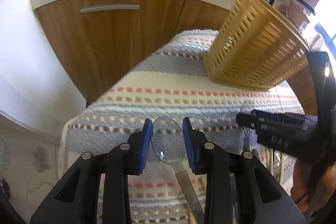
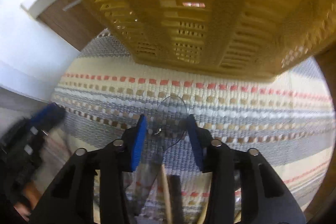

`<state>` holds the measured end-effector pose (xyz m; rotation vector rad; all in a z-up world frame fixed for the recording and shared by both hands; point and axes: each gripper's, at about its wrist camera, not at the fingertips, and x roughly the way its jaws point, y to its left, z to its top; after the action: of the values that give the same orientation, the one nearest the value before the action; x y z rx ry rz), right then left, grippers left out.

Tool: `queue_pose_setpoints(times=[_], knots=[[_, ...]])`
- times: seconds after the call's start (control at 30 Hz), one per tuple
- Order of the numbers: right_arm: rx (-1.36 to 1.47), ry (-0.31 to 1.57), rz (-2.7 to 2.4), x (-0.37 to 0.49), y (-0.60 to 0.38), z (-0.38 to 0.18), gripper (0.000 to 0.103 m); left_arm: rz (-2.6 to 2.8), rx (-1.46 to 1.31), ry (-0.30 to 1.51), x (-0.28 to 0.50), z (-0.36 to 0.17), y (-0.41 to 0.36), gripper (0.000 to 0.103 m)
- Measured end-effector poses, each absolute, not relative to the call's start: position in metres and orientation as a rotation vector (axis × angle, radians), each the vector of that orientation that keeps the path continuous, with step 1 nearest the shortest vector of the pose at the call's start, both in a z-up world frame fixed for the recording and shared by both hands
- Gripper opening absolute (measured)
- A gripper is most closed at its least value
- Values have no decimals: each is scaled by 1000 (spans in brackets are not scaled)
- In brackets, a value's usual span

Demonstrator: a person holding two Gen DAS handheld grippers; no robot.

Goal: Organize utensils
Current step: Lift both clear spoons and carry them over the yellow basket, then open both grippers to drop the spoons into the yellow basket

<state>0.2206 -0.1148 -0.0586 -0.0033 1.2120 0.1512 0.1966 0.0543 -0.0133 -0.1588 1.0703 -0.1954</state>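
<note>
Two grippers over striped cloth [image 1: 168, 85]: left gripper [image 1: 167, 135] clenched on clear spoon [image 1: 167, 140] at 6 o'clock; right gripper [image 2: 167, 133] grasps another clear spoon [image 2: 171, 117]. Slatted basket [image 2: 189, 14] at 12 o'clock.

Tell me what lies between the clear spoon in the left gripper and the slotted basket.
Nothing visible does. The left gripper holds the clear spoon by its bowl, and only bare striped cloth stretches from there to the basket. The right gripper sits off to the right, beside that path rather than across it.
</note>
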Motion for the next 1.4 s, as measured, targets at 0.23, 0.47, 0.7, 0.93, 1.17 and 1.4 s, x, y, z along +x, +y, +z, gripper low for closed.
queue_pose_setpoints(times=[0.23, 0.47, 0.7, 0.93, 1.17, 1.4], knots=[[7, 1142, 214, 203, -111, -59, 29, -255, -197, 997, 193, 2, 64, 28], [61, 856, 320, 145, -150, 14, 28, -338, -179, 729, 148, 75, 46, 28], [16, 444, 198, 102, -186, 119, 28, -335, -133, 466, 147, 167, 31, 28], [59, 295, 108, 140, -235, 182, 28, -360, -182, 383, 175, 215, 17, 28], [12, 332, -2, 196, -246, 149, 28, -353, -151, 401, 222, 191, -14, 28], [6, 412, 9, 210, -247, 119, 29, -315, -106, 477, 251, 151, -25, 28]])
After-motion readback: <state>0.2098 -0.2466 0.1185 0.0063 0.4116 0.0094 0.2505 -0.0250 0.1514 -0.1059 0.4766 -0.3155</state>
